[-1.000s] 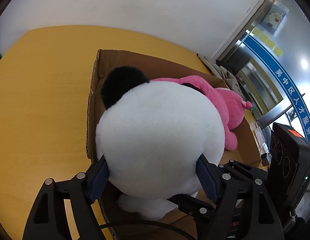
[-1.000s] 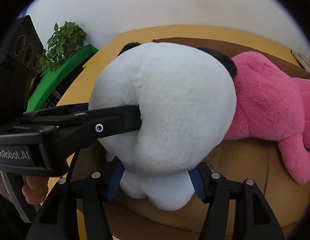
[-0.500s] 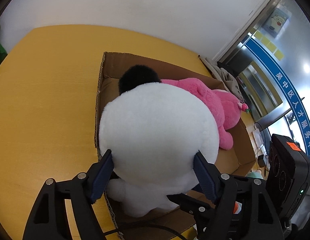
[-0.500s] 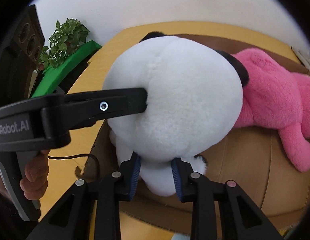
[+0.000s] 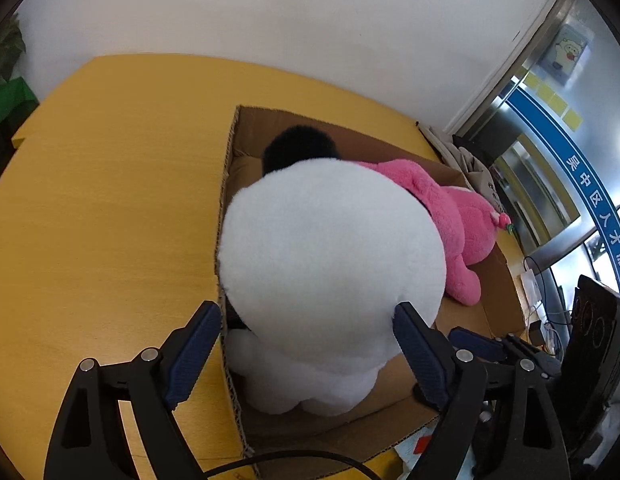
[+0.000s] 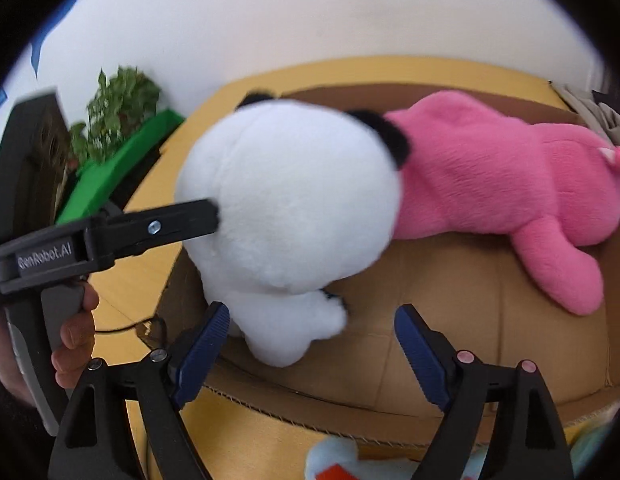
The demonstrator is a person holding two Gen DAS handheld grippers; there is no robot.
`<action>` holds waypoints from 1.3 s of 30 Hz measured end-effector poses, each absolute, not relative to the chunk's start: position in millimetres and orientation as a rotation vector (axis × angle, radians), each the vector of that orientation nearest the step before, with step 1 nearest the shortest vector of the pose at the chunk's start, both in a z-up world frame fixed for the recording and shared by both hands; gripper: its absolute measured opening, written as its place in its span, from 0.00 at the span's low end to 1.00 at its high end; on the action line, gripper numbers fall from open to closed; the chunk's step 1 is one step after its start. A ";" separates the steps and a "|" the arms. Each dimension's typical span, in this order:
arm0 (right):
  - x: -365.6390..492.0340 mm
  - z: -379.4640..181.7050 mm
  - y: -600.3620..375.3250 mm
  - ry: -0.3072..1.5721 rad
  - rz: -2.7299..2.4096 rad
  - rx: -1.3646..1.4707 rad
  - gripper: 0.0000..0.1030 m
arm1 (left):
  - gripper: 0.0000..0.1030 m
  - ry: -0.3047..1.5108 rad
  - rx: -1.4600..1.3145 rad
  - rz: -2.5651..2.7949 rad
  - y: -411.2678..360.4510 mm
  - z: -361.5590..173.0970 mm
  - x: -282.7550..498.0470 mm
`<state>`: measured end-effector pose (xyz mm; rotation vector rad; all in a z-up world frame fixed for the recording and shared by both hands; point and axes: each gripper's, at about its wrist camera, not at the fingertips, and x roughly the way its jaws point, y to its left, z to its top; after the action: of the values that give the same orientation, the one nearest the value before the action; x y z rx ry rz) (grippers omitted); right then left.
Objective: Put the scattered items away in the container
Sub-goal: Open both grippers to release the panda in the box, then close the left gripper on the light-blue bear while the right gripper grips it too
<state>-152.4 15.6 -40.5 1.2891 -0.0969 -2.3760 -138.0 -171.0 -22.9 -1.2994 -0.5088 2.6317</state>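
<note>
A white plush panda with black ears (image 5: 330, 264) (image 6: 289, 208) sits in the near left end of an open cardboard box (image 5: 462, 404) (image 6: 450, 364) on a yellow table. A pink plush toy (image 5: 450, 216) (image 6: 510, 184) lies in the box behind it. My left gripper (image 5: 305, 344) is open wide around the panda's back, its right pad touching the fur. My right gripper (image 6: 310, 344) is open just outside the box's near wall, by the panda's foot, holding nothing.
The yellow table (image 5: 101, 200) spreads left of the box. A green bin and a plant (image 6: 113, 120) stand beyond the table's far left. A light blue item (image 6: 350, 460) lies on the table in front of the box. Cables and small devices (image 5: 538, 304) sit at the right.
The right gripper has let go of the panda's foot, opened wide and pulled back. The left gripper has opened wider and drawn back. The panda has settled lower into the box.
</note>
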 end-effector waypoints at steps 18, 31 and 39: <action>-72.0 22.8 64.7 0.050 -2.624 0.995 0.82 | 0.97 -0.231 -1.080 2.842 -92.3 21.2 -12.6; -45.2 20.0 101.4 0.117 -2.699 1.031 0.82 | 0.98 -0.290 -1.109 2.761 -53.6 19.1 10.5; -39.3 23.0 114.9 0.109 -2.715 1.022 0.82 | 0.98 -0.326 -1.125 2.740 -43.9 17.7 15.0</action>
<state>-39.3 114.9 23.0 1.0222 0.1093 -2.7152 15.0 -43.9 17.7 -1.1254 -0.3257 2.7397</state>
